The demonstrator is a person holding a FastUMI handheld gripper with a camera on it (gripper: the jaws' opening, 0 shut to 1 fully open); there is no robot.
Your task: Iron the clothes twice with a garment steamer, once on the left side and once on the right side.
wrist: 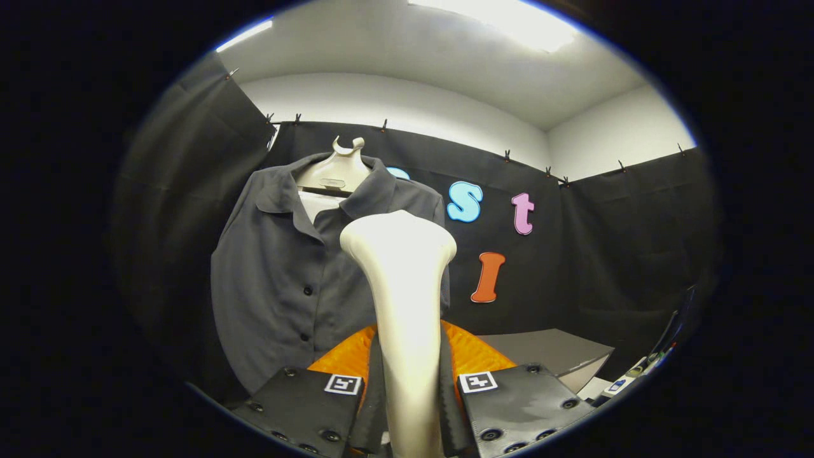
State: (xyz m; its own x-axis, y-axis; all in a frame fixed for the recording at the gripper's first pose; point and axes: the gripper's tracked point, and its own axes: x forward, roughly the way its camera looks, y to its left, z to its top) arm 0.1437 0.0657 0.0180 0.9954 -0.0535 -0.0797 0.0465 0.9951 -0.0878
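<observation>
Gripper view: claw [407,407] was clamped on the garment steamer [402,280], both fingers pressing its cream handle, head flaring upward just ahead. Dark grey buttoned shirt [286,280] hung on a hanger [337,168] beyond, against the booth wall, mostly left of the steamer head. Judged step: steamer in hand, no pass visibly underway. Next move likely needs the head brought onto one side of the shirt.
</observation>
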